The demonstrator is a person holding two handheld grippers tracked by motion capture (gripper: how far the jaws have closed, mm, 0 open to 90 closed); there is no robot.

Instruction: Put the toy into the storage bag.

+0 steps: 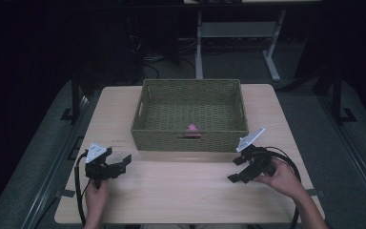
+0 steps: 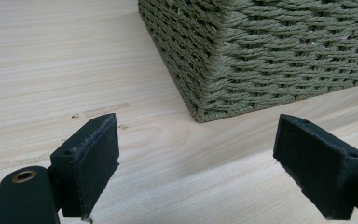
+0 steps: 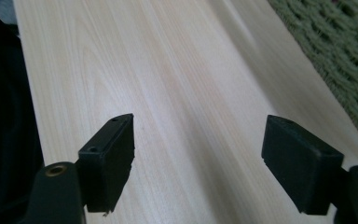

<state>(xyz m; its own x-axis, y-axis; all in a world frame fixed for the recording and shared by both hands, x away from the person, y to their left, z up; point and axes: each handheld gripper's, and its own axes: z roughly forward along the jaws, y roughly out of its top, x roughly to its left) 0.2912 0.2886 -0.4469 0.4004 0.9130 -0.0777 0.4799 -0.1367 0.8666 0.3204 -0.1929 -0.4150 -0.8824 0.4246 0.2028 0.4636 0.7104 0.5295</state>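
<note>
The basket (image 1: 189, 114), woven and olive green, sits at the middle of the bench (image 1: 181, 191) towards its far edge, with a small pink thing (image 1: 192, 127) lying inside by the near wall. The left gripper (image 1: 116, 165) rests near the bench's near left corner, the right gripper (image 1: 240, 168) near its near right corner; both have their jaws spread wide and hold nothing. The left jaws point at the basket's near left corner (image 2: 209, 100), so a careless push forward could catch the weave and shove the basket towards the far edge. I cannot make out what the pink thing is; it is small and partly masked by the near wall. The room beyond the bench is too dark to read.
</note>
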